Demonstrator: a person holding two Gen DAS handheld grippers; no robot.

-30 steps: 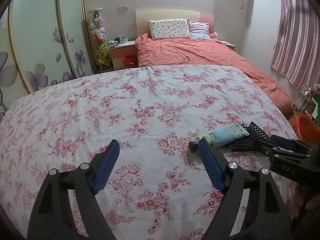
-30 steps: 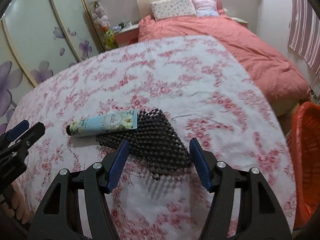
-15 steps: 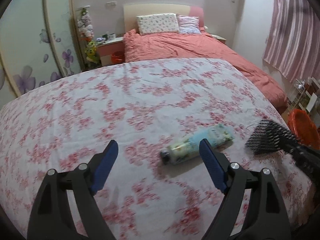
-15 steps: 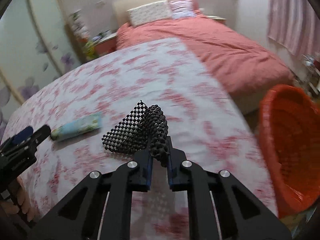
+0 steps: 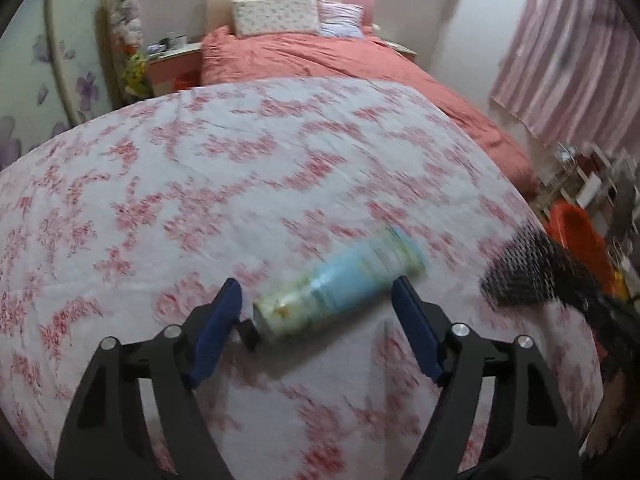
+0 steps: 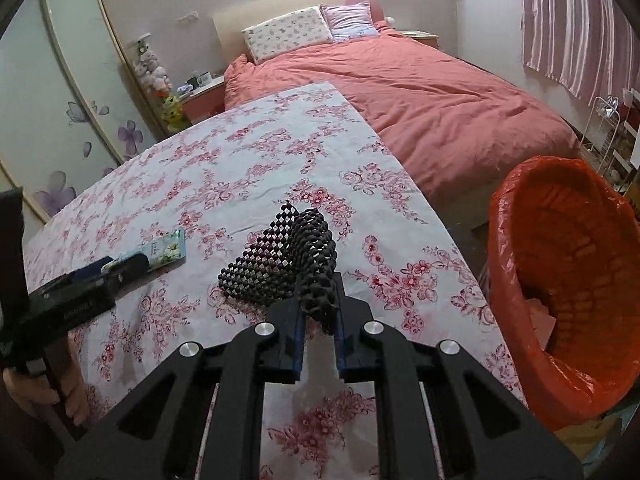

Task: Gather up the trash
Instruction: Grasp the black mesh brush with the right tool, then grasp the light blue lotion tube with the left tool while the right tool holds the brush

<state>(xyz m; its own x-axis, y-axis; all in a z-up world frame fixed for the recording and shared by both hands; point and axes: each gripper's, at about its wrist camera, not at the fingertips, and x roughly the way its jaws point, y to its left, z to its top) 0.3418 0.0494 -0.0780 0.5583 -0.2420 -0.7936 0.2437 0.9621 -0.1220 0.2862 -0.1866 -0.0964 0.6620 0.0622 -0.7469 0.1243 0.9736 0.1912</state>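
Tablecloth (image 6: pixel 248 160): black mesh (image 6: pixel 288 256) now lifted.

My left gripper (image 5: pixel 316 312) straddling tube (image 5: pixel 340 284) on tablecloth (image 5: pixel 240 168), mesh (image 6: pixel 288 260) right of tube, bin (image 6: pixel 560 280) beyond table's right edge, bed (image 6: pixel 420 96) behind.

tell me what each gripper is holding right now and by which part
The right gripper is shut on the black mesh, pinching its near edge. The left gripper holds nothing: its jaws are closing around the blue tube, not yet touching.
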